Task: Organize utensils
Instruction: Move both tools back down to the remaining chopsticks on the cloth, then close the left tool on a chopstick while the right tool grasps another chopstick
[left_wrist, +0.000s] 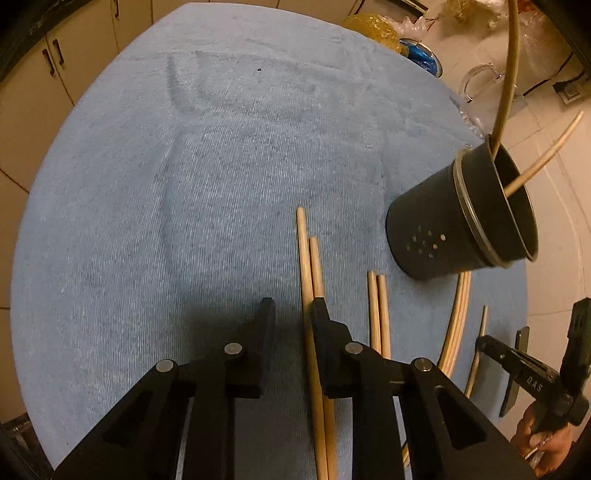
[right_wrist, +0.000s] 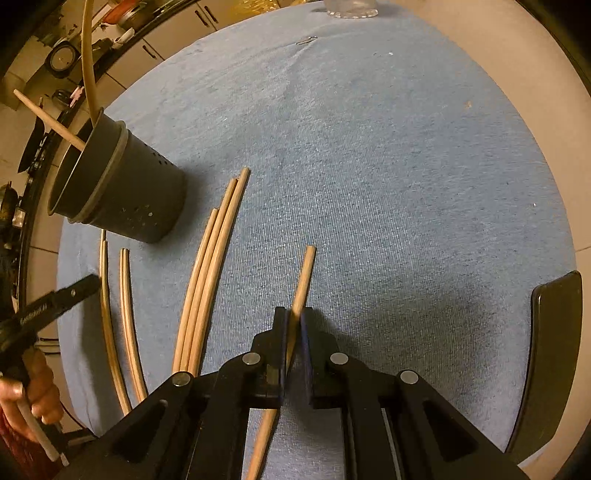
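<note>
A pale blue, finely ribbed cloth (left_wrist: 184, 206) covers the round table. Pale tan wooden chopsticks (right_wrist: 207, 273) lie on it. The dark grey cylindrical holder (left_wrist: 458, 221) is dotted with small round holes. Both matte black hand-held grippers carry silver pins.

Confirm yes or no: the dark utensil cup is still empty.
No, two chopsticks already stand in the dark cup, sticking out over its rim.

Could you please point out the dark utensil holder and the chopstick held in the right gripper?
dark utensil holder (right_wrist: 129, 199), right wrist view, perforated side wall.
held chopstick (right_wrist: 304, 275), right wrist view, shaft above the gripper.
</note>
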